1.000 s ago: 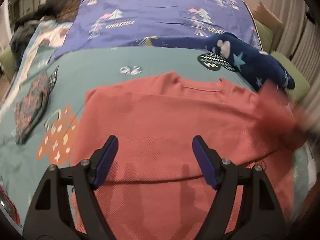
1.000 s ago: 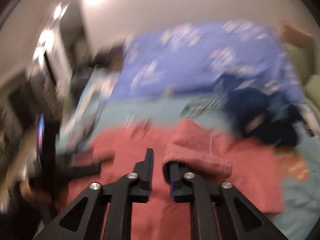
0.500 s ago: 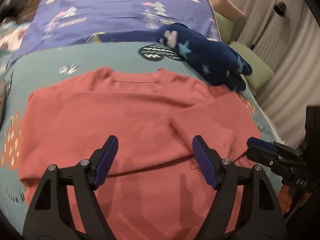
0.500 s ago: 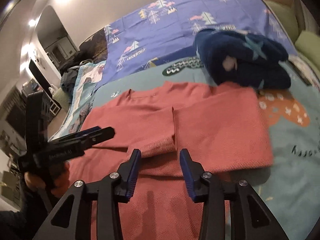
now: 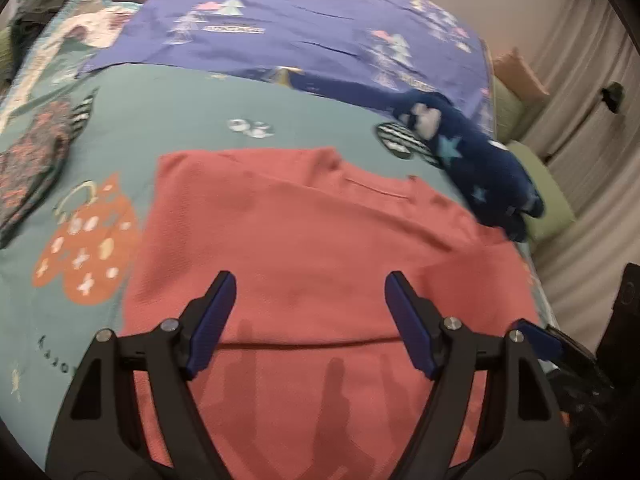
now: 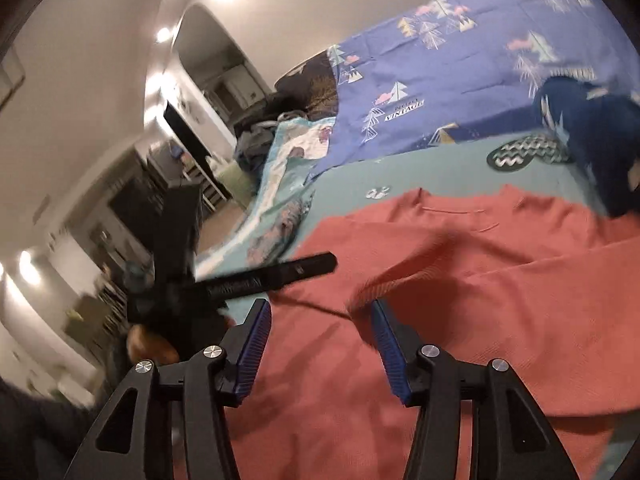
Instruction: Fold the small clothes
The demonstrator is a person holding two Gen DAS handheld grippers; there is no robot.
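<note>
A salmon-red long-sleeved top (image 5: 304,248) lies flat on the teal bedspread (image 5: 192,128), neck away from me, both sleeves folded across its body. It also shows in the right wrist view (image 6: 480,288). My left gripper (image 5: 310,320) is open and empty, hovering over the top's lower middle. My right gripper (image 6: 318,344) is open and empty, over the lower left part of the top. The left gripper shows in the right wrist view (image 6: 280,272) at the left. A blue pad of the right gripper (image 5: 536,338) shows at the right edge of the left wrist view.
A navy star-print garment (image 5: 476,164) lies bunched beyond the top's right shoulder. A dark floral garment (image 5: 28,168) lies at the bed's left. A purple sheet (image 5: 304,28) covers the far end. Green cushions (image 5: 548,200) and curtains are on the right.
My right gripper let go of the red sleeve it held, opened wide and drew back. The sleeve now lies across the top. The left wrist view has swung left and right; its gripper stayed open.
</note>
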